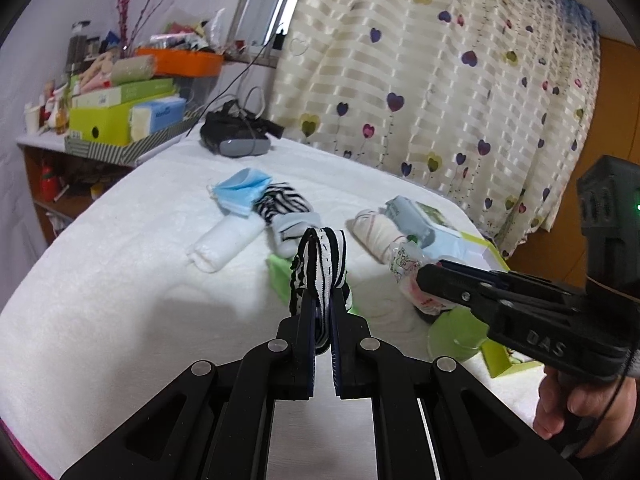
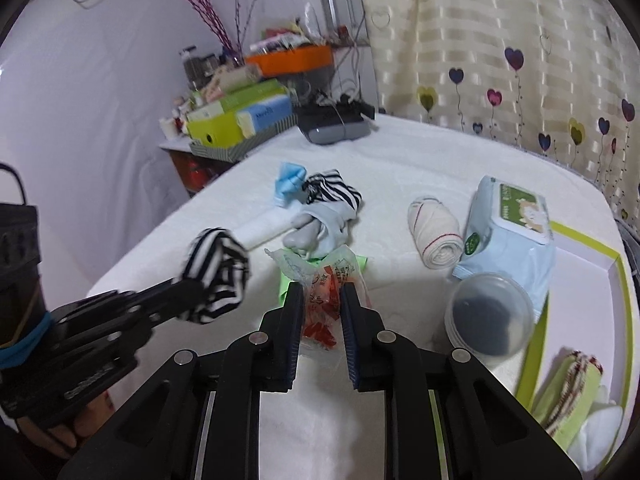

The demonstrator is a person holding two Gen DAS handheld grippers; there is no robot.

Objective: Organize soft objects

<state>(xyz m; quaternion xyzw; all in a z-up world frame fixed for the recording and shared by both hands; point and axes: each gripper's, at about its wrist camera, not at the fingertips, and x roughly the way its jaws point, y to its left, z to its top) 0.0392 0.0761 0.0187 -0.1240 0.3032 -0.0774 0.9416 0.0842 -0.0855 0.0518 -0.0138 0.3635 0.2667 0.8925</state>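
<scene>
The left gripper (image 1: 322, 280) is clamped narrow on a striped sock (image 1: 320, 264), lifted clear of the bed (image 1: 120, 280); in the right view the sock hangs bunched at the fingertips. The right gripper (image 2: 322, 300) is closed on a crinkly packet (image 2: 320, 304) with red print, held just over a green cloth (image 2: 288, 284) near the bed's middle.

The sock is gripped only by a fold, so I judge it could slip out or trail and drag the grey sock (image 2: 320, 228) lying just beyond. The packet's film is slick and thin; a light pinch may let it slide, and the two grippers sit close enough to knock each other if either swings across.

Farther back lie a mask (image 1: 240, 190), a second striped sock (image 2: 332, 192) and a white roll (image 1: 224, 242). Toward the right edge are a bandage roll (image 2: 434, 232), a wipes pack (image 2: 508, 232) and a lidded tub (image 2: 490, 312), which crowd the way to the green-rimmed tray (image 2: 580, 248) at the right corner. A headset (image 2: 334, 124) rests at the far edge.
</scene>
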